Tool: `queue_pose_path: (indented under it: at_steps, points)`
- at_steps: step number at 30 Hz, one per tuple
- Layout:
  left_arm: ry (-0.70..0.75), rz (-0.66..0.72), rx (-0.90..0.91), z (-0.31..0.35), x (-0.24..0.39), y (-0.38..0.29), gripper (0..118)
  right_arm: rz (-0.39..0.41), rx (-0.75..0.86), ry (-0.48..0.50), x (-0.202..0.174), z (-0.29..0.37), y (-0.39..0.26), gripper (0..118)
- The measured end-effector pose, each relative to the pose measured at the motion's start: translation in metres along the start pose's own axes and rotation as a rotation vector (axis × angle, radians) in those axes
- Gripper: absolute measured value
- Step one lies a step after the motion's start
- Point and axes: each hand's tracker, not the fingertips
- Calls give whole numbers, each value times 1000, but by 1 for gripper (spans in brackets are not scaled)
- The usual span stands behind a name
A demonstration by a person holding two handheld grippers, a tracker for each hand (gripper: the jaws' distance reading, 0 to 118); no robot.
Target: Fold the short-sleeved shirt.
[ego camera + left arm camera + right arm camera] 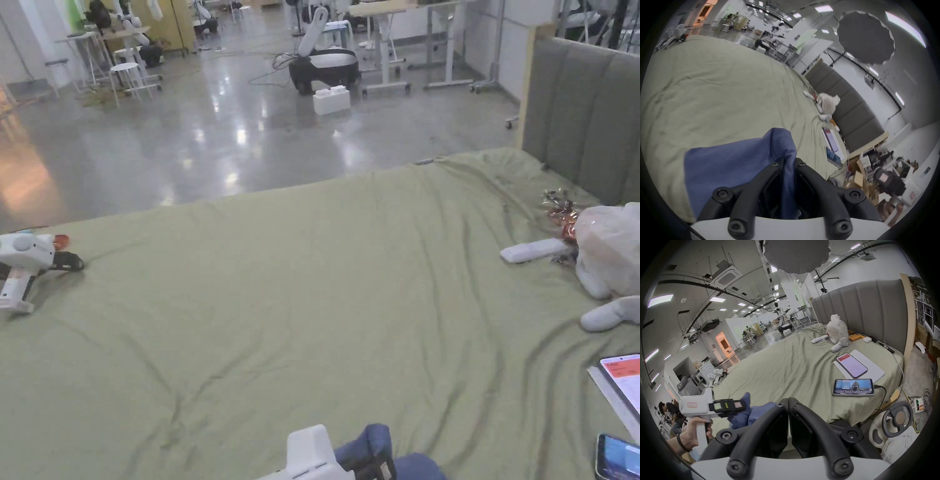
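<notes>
The left gripper point(789, 162) pinches a fold of the blue shirt point(737, 162) at the near edge of the green bed point(281, 300); the right gripper point(788, 400) has its jaws pressed together, holding nothing.

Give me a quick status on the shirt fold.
Left tool shut on blue shirt. Right tool shut, empty. Phones on the bed's right side.

Wide stretch of wrinkled olive-green bedsheet point(281, 300) lies open; white remote point(533, 250), plastic-wrapped white bundle point(609, 250) and two phones point(851, 365) crowd its headboard end.
</notes>
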Motion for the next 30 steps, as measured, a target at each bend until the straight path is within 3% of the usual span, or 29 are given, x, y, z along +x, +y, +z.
queue_pose_path:
  at_steps: [3,4,6,7,8,10,13,14,18,25,30]
  points:
    - [58,-67,-62,-24,8,-7,14,-7,-5,-31,5,3,-4,0]
    - [27,-62,-62,-27,4,-7,23,-9,-9,-35,7,3,-5,0]
    - [-22,-7,-80,-21,0,-1,67,-17,-16,-40,10,3,-7,0]
    - [-36,31,-42,-11,-2,3,82,-23,-18,-39,12,3,-8,0]
    - [-51,45,-6,-1,-4,7,88,-28,-19,-37,13,4,-9,0]
    - [-71,67,59,18,-11,15,76,-40,-24,-33,17,3,-11,0]
    - [-23,104,73,22,-22,15,17,-44,-34,-37,18,1,-13,0]
    - [-22,106,62,16,-26,12,6,-43,-37,-38,18,2,-13,0]
    - [-125,188,-96,-24,-33,-9,3,-42,-49,-40,17,3,-14,0]
    - [19,-64,-188,-69,-9,-35,2,-33,-81,-35,9,-4,-18,0]
    - [0,-42,-180,-53,-3,-22,6,47,-202,57,-14,-50,-28,0]
